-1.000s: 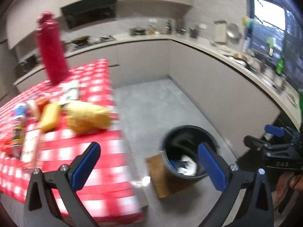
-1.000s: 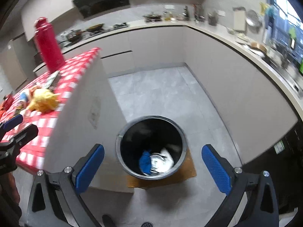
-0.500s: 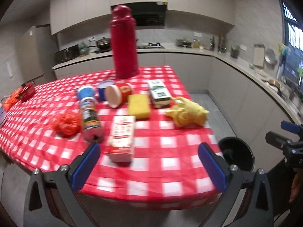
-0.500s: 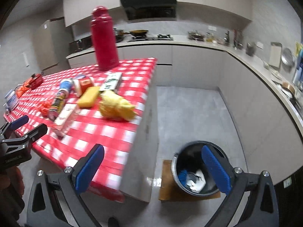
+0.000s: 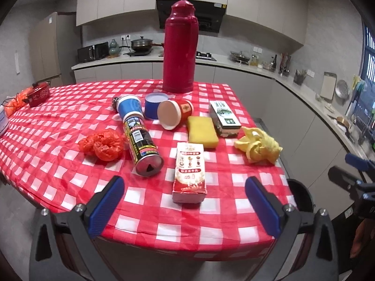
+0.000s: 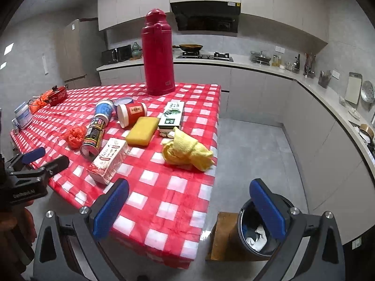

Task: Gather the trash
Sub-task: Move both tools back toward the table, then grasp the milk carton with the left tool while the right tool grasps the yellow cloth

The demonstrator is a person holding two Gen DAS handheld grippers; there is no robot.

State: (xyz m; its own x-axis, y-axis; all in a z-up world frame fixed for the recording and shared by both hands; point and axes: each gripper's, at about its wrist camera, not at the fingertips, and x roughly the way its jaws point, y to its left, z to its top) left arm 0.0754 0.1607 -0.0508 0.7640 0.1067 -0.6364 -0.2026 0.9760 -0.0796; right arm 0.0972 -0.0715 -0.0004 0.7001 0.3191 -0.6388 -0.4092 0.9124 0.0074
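bin contents [image 6: 259,234] visible from right wrist only

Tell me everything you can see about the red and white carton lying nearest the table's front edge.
The red and white carton is a rectangular box, apparently paperboard, printed with small pictures and text too small to read. It lies flat on its broad side on the red checked tablecloth, its end toward the camera. It looks closed and undented. Its far end lies close to the yellow sponge; contact is unclear. No gripper touches it.

The tablecloth [image 5: 70,126] looks like glossy, wrinkled plastic. The carton [image 5: 190,171] is printed paper, the sponge [image 5: 202,132] matt and porous. The can [image 5: 143,145] has a shiny metal base.
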